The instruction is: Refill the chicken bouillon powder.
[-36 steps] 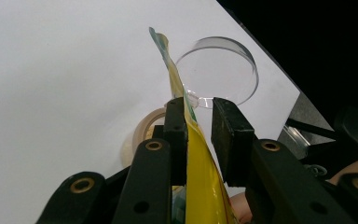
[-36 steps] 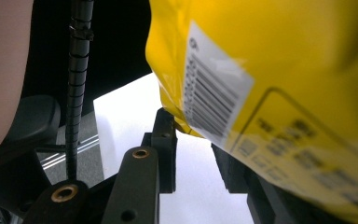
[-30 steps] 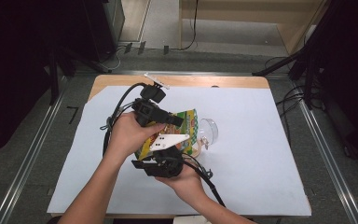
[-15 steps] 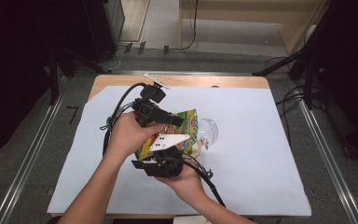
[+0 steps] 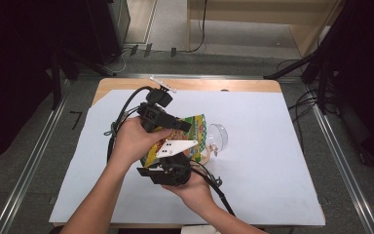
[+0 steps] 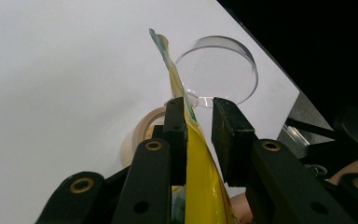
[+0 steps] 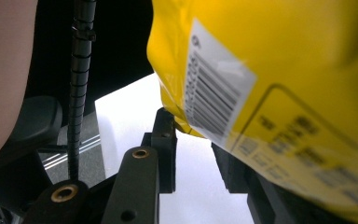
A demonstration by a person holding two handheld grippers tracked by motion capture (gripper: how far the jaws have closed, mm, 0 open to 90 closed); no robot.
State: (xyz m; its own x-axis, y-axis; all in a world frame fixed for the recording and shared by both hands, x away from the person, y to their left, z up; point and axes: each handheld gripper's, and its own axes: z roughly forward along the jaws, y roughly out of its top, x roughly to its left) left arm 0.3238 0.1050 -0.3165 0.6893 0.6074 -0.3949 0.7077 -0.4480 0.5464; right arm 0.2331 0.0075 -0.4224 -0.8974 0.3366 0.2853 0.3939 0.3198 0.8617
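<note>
A yellow and green snack bag point(image 5: 197, 129) hangs above the white table sheet point(image 5: 272, 161), between my two grippers. My left gripper point(image 5: 177, 126) comes in from the left and is shut on the bag point(image 6: 200, 177), which fills the gap between its jaws point(image 6: 198, 116). The bag's twisted top edge points over a clear glass bowl point(image 6: 219, 65). My right gripper point(image 5: 174, 157) sits below the bag's near end. In the right gripper view the barcoded bag point(image 7: 270, 70) covers the right jaw, and its corner meets the left jaw tip point(image 7: 193, 140). Whether those pads press on it is hidden.
The glass bowl point(image 5: 219, 136) stands on the sheet just right of the bag. A tan ring point(image 5: 205, 157) lies beside it point(image 6: 142, 133). Bare wooden table edge point(image 5: 224, 85) runs along the far side. Black cables trail from both grippers.
</note>
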